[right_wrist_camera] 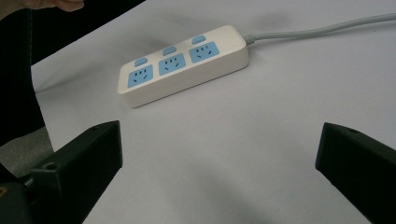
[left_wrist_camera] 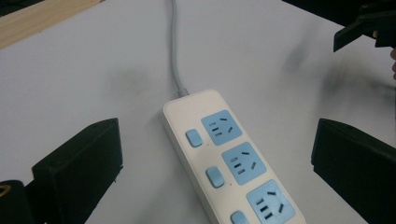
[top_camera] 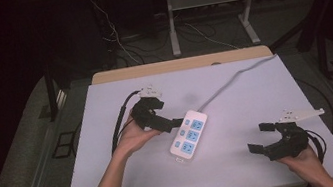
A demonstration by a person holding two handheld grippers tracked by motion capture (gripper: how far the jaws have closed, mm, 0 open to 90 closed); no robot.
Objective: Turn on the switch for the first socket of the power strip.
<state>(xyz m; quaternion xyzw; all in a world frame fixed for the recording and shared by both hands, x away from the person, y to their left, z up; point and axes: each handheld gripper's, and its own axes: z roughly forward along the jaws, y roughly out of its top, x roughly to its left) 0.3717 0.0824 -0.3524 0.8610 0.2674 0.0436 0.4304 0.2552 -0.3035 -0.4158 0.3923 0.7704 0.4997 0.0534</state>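
A white power strip with three blue sockets and blue switches lies flat near the middle of the white table. Its grey cable runs off to the far right edge. My left gripper is open just left of the strip's far end. In the left gripper view the strip lies between and beyond the wide-apart jaws of that gripper. My right gripper is open near the front right, apart from the strip. Its own view has the strip farther off, past the open gripper.
A wooden strip borders the table's far edge. Behind it are a desk frame and loose cables on the floor. The right gripper appears at the top right of the left gripper view.
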